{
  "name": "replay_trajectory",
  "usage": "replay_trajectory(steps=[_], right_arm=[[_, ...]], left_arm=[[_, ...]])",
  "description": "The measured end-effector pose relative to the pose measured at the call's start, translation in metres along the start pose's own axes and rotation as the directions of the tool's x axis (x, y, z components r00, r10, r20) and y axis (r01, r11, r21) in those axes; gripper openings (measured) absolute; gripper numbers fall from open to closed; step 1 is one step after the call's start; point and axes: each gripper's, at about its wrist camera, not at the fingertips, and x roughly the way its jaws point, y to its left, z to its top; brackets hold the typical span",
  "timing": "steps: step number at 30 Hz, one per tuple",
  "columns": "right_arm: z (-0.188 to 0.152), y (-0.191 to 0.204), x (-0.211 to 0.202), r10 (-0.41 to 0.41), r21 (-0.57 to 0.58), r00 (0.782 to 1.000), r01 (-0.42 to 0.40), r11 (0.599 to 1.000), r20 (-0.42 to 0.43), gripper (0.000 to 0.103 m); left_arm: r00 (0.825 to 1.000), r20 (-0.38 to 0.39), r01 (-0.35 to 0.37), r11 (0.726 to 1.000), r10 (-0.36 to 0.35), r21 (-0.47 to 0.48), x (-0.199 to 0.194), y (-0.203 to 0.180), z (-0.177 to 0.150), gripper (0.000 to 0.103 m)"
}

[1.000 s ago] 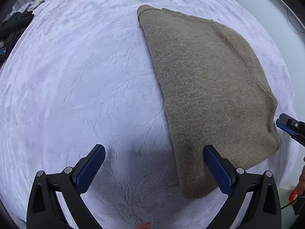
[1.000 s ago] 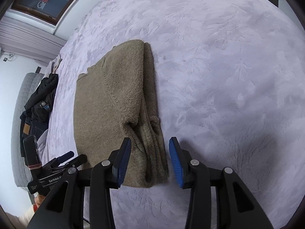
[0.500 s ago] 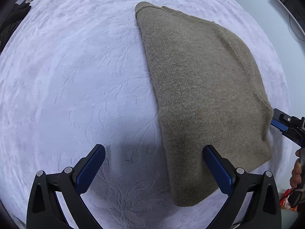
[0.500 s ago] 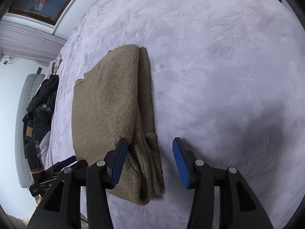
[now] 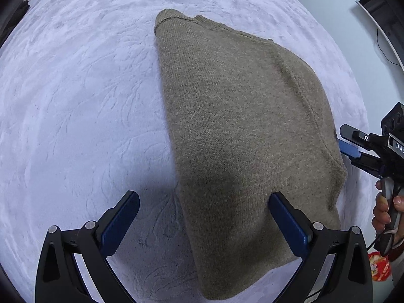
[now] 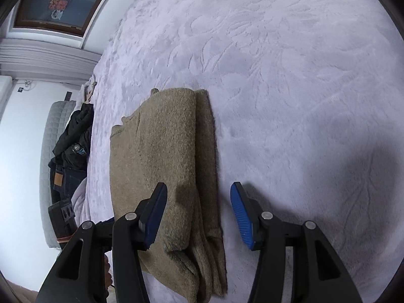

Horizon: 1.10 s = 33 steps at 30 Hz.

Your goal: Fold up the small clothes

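Both grippers have slid nearer the sweater's near end since a second ago, and the right one has spread its jaws wider. On the pale embossed bedspread [image 5: 75, 101] the left gripper [image 5: 203, 218] hangs with its jaws wide apart and released, nothing pinched; one blue pad sits over bare cover, the other over the sweater's near edge. The brown knit sweater [image 5: 240, 126] lies folded lengthways in the middle of the bed, its neck end far from the camera and its layered edge along the right side. At the far right of the left view the right gripper [image 5: 353, 149] reaches toward that edge, a hand [image 5: 383, 209] on its handle. In the right wrist view the right gripper [image 6: 199, 214] is opening, its pads straddling the stacked folds [image 6: 207, 176] without pressing them. Dark clothes [image 6: 73, 136] lie heaped at the bed's left edge.
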Motion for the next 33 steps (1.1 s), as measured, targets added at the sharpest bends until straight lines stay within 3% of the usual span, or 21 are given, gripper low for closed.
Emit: replay_trajectory(steps=[9, 13, 19, 22, 29, 33], right_arm=[[0.027, -0.008, 0.029, 0.071, -0.015, 0.993, -0.073, 0.997, -0.097, 0.056], [0.036, -0.008, 0.039, 0.118, -0.029, 0.984, -0.123, 0.992, -0.135, 0.058], [0.044, -0.008, 0.051, 0.153, -0.056, 0.969, -0.167, 0.984, -0.193, 0.06], [0.05, -0.005, 0.061, 0.174, -0.07, 0.958, -0.195, 0.978, -0.227, 0.06], [0.063, 0.006, 0.092, 0.228, -0.092, 0.927, -0.266, 0.96, -0.298, 0.062], [0.066, 0.002, 0.102, 0.266, -0.053, 0.919, -0.293, 0.955, -0.291, 0.06]], left_arm=[[0.999, 0.003, 0.052, 0.997, -0.052, -0.058, 0.013, -0.004, 0.007, 0.103], [0.996, 0.008, 0.085, 0.996, -0.085, -0.04, 0.013, -0.004, 0.007, 0.103], [0.98, -0.029, 0.199, 0.979, -0.198, 0.033, 0.019, -0.015, 0.008, 0.103], [0.983, -0.032, 0.183, 0.981, -0.182, 0.06, 0.028, -0.022, 0.013, 0.103], [0.978, -0.007, 0.211, 0.977, -0.21, 0.021, 0.039, -0.024, 0.021, 0.103], [0.977, 0.018, 0.212, 0.977, -0.213, 0.02, 0.039, -0.028, 0.019, 0.101]])
